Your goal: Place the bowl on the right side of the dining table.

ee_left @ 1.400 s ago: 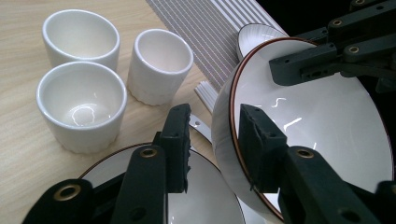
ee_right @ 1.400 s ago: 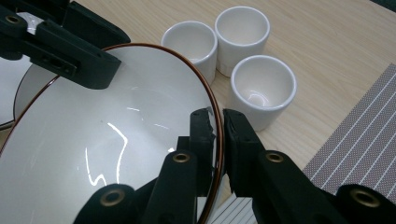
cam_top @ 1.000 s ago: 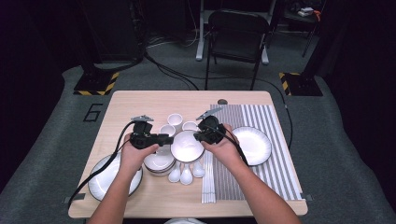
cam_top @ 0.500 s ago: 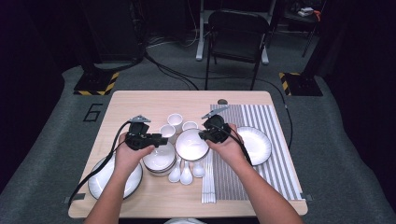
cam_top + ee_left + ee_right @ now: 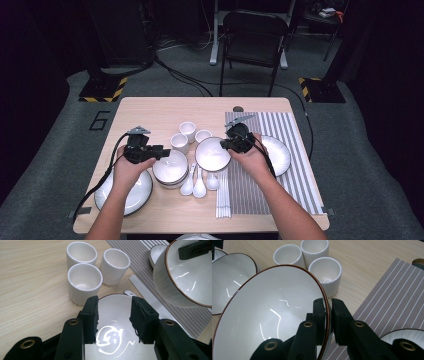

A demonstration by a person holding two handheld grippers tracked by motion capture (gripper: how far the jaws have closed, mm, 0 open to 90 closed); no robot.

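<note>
High view: bowl [image 5: 212,154] lifted beside the bowl stack [image 5: 170,168], rim pinched by right gripper [image 5: 226,145]. Left gripper view: left gripper [image 5: 113,315] jaws spread, just been opening, nothing gripped, above stack. Right gripper view: bowl tilted, mouth facing left, jaws clamp its rim

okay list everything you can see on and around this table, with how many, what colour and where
Held bowl: one, white with brown rim, lifted at table centre.
Stacked bowls: a white stack, count unclear, left of the held bowl.
Cups: three, white, clustered behind the bowls.
Spoons: three, white, in front of the bowls.
Plates: two, white; one front left, one on the mat.
Striped mat: one, grey and white, right half of the table.
Chair: one, black, beyond the table.
Table: one, light wood.
Left gripper: black, open, over the stacked bowls.
Right gripper: black, clamped on the held bowl's rim.
</note>
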